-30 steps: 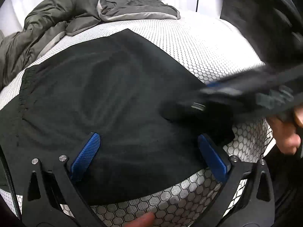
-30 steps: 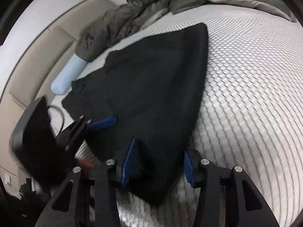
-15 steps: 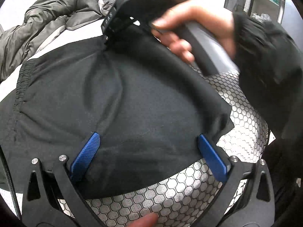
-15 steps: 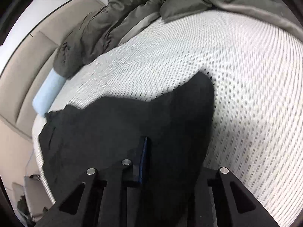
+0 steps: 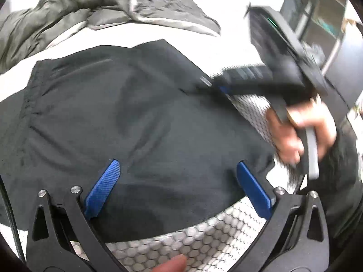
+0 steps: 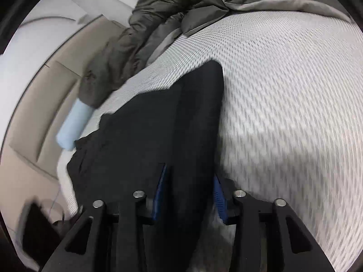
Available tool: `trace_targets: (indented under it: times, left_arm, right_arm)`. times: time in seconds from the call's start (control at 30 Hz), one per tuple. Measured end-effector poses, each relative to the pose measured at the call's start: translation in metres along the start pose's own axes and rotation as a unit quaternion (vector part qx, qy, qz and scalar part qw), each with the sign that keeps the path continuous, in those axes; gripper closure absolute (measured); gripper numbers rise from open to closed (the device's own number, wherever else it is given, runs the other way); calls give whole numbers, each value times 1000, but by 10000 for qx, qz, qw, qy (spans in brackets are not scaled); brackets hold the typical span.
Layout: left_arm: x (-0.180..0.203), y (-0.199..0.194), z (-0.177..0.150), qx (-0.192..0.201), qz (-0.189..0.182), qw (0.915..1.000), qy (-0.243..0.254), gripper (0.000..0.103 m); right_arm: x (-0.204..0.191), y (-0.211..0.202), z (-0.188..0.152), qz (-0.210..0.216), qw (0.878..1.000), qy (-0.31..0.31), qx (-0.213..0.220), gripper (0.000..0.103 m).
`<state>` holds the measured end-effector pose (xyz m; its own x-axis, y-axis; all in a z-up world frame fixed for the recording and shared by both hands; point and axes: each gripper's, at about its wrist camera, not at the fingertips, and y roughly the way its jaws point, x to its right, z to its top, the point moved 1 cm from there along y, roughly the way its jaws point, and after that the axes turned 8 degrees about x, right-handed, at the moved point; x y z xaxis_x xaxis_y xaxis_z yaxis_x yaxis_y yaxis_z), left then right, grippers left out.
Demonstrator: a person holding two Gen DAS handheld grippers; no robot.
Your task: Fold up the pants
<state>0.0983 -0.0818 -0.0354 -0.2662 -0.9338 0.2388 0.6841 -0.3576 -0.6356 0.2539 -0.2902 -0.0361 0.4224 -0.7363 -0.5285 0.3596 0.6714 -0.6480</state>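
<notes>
Your right gripper (image 6: 189,195) has just closed its jaws on the black pants (image 5: 140,122); your left gripper (image 5: 179,188) hovers above them on the bed (image 6: 295,104), jaws apart.

Bed with white honeycomb-mesh mattress cover (image 6: 295,113), rumpled olive-grey quilt (image 5: 68,11) at far edge, beige padded headboard (image 6: 34,117), pale blue bolster (image 6: 72,124).
</notes>
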Motion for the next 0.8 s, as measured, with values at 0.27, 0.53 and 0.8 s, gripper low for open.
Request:
trace_targets:
  times: [0.27,0.53,0.8]
  left_arm:
    - [-43,-20,10,349,399,9980,-346,1]
    - [-117,-50,35,712,1242,9864,-807,1]
    - [-135,-44,23,382,2004,9763,-728,1]
  right_arm:
    - [31,-11,0,110,9981,607,78,88]
    - [19,-30,-7,112,9985,528,59,79]
    - [-57,-57,-13,-380,9933,-942,552,52]
